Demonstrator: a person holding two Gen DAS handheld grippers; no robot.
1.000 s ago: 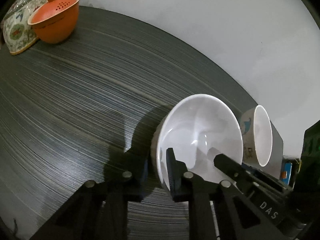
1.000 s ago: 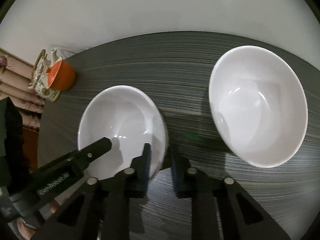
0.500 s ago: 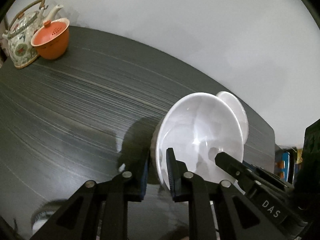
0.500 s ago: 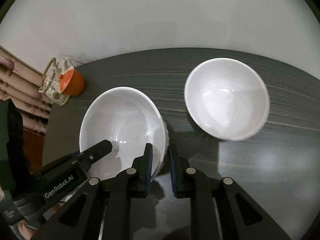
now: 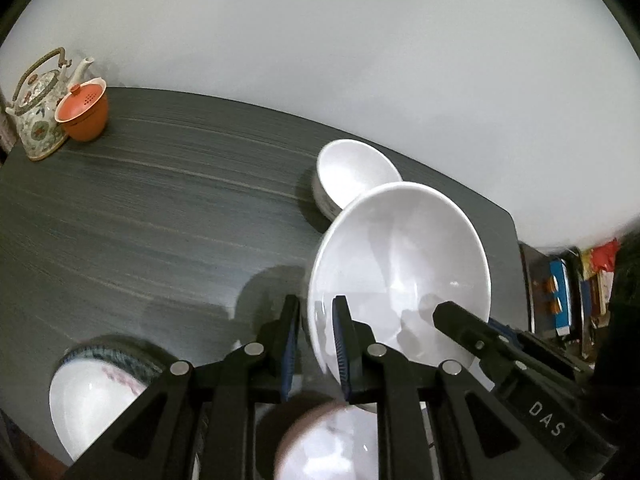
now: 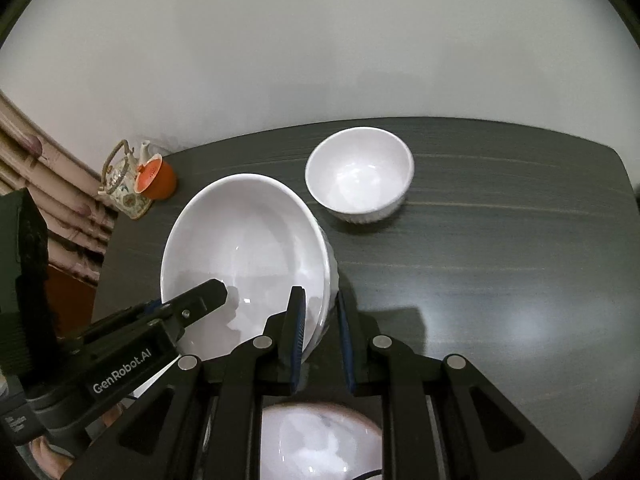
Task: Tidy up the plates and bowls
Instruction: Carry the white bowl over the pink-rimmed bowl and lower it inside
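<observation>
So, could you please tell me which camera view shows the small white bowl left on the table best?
The right wrist view: the small white bowl sits whole and unobstructed on the dark table, its inside fully visible. In the left wrist view the same bowl is partly hidden behind the large white bowl.

"DAS" marks the right tongs [image 5: 456, 316]; "GenRobot.AI" the left tongs [image 6: 208, 294].
</observation>
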